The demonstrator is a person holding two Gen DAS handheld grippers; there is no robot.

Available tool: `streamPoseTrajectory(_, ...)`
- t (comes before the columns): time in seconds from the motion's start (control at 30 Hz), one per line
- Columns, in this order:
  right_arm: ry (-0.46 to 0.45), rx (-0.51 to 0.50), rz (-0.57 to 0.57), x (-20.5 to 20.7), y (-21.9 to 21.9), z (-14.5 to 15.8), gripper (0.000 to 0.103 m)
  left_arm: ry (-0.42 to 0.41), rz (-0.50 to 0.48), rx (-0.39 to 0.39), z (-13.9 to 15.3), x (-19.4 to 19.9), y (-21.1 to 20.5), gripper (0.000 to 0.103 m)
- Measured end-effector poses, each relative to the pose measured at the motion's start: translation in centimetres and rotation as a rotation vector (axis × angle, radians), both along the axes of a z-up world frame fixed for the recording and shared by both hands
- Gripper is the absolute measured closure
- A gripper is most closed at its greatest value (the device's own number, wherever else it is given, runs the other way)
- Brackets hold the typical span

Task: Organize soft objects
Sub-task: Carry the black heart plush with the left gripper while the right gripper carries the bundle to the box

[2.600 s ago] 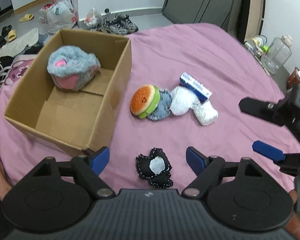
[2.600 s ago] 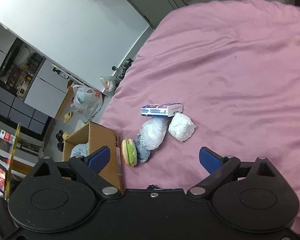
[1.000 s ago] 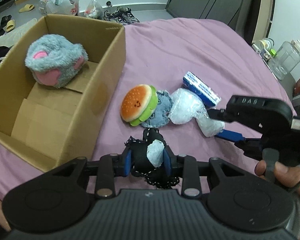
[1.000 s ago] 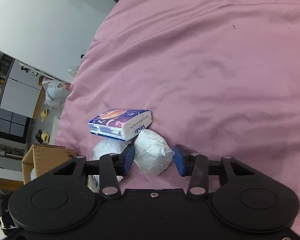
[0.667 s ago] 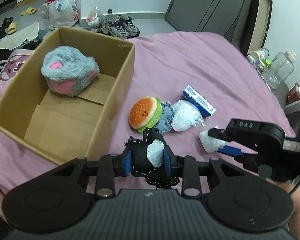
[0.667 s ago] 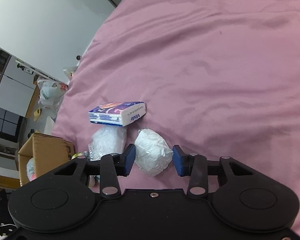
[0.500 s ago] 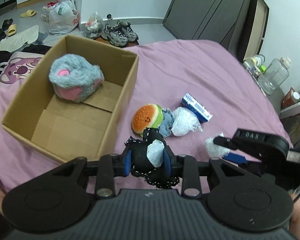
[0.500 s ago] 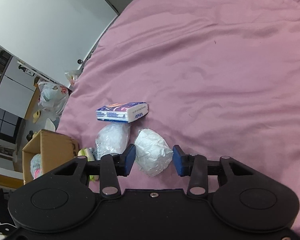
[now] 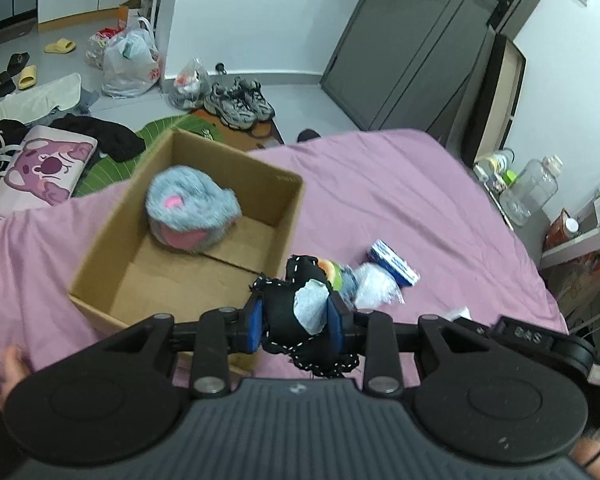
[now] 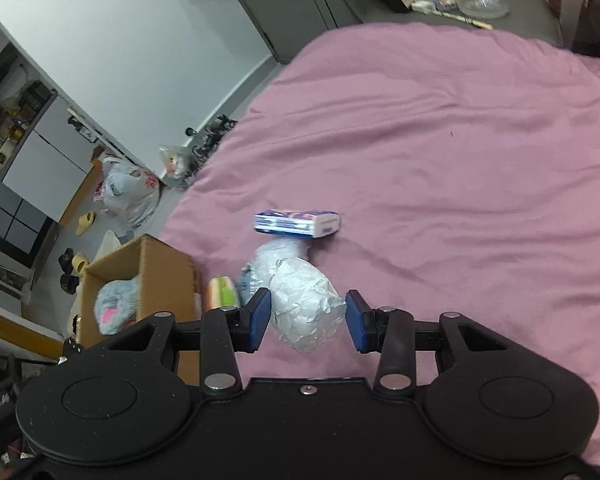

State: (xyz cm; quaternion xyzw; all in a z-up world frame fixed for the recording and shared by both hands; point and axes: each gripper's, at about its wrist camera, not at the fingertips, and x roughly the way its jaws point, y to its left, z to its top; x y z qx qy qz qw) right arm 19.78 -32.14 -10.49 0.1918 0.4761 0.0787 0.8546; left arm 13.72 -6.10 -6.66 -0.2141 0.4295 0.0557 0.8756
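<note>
- The left gripper (image 9: 296,322) is clenched on a black pouch (image 9: 286,312) with white stitching and a pale patch; its blue pads press the pouch from both sides; the pouch hangs in the air, on the near side of the cardboard box (image 9: 100,248) and just beside the box's right wall.
- The right gripper (image 10: 307,320) is grasping a white crumpled bundle (image 10: 306,306); the bundle sits between the blue pads, clear of the sheet, to the right of the box.
- In the left wrist view the right gripper's black body (image 9: 540,340) shows at the lower right, well to the right of the box; a hand (image 9: 14,364) shows at the lower left edge, near the box's front corner.
- The box stands open on the purple bedsheet (image 9: 400,200); a grey and pink plush toy (image 9: 192,212) lies inside it, against the far wall.
- Just right of the box a burger toy (image 9: 327,270) lies on the sheet, partly hidden behind the pouch; touching it, further right, a clear plastic bundle (image 9: 374,290); beyond that a blue and white tissue pack (image 9: 394,264).
- Past the box, off the bed, the floor holds a pair of sneakers (image 9: 238,100), plastic bags (image 9: 128,64) and slippers (image 9: 60,46); a pink cushion (image 9: 44,168) lies to the box's left.
</note>
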Motion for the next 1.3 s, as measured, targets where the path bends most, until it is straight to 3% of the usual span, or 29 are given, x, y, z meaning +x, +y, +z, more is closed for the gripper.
streamPoseTrajectory(0.63, -0.069, 0.015, 0.063, -1.7, 6.4, 3.6, 0.063, -0.038, 0.044, -0.012, 0.8, -1.3, 7.5, 0.071)
streamPoseTrajectory(1.3, -0.053, 0.034, 0.159, -0.5, 14.7, 3.4, 0.063, 0.033, 0.079, -0.048, -2.2, 0.2, 13.2, 0.071)
